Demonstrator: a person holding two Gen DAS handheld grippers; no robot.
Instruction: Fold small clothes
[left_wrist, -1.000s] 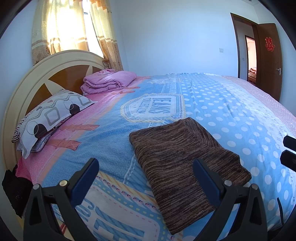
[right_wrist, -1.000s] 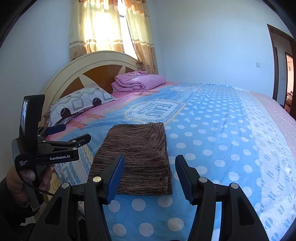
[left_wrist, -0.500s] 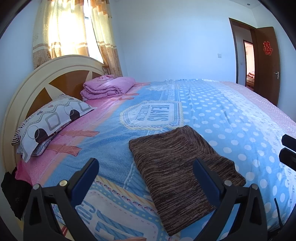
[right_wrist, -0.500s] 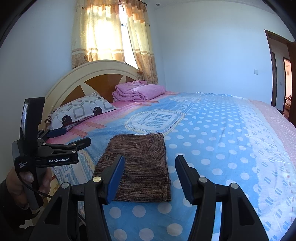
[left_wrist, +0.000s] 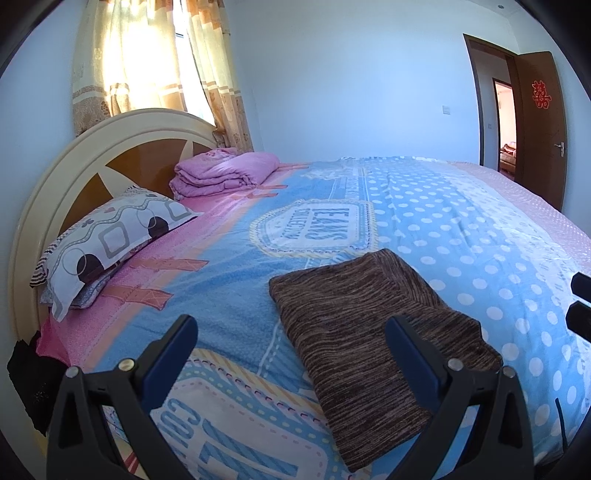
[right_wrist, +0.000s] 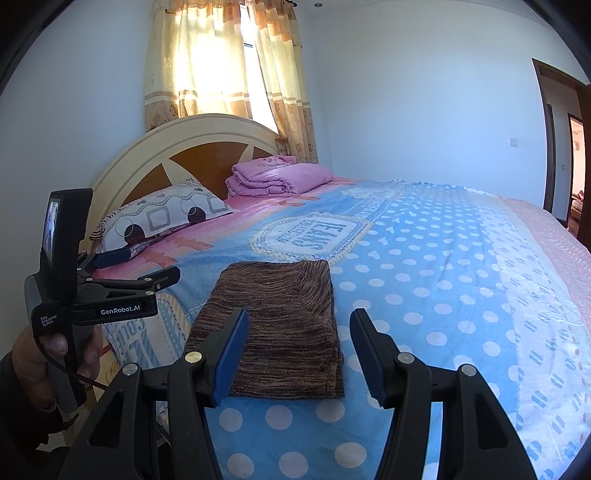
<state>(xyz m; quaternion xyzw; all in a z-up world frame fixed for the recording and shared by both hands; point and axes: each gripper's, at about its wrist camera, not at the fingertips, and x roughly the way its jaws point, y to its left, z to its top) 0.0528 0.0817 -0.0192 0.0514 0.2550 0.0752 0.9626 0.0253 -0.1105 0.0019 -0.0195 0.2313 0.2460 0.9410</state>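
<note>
A brown striped knit garment (left_wrist: 373, 339) lies folded into a neat rectangle on the blue and pink bedspread (left_wrist: 424, 221), near the bed's front edge. It also shows in the right wrist view (right_wrist: 280, 325). My left gripper (left_wrist: 291, 343) is open and empty, held above the bed's edge just short of the garment. My right gripper (right_wrist: 299, 347) is open and empty, held in front of the garment's near end. The left gripper also shows from the side in the right wrist view (right_wrist: 136, 266), held in a hand.
A patterned pillow (left_wrist: 110, 243) and a folded pink blanket (left_wrist: 225, 173) lie by the cream and brown headboard (left_wrist: 122, 155). A curtained window (left_wrist: 147, 62) is behind it. A brown door (left_wrist: 539, 125) stands open at the far right. Dark cloth (left_wrist: 33, 384) hangs at the bed's left corner.
Both grippers have drawn back and tilted up from the garment, so more wall and window show. The folded garment has not moved. Both grippers stayed open.
</note>
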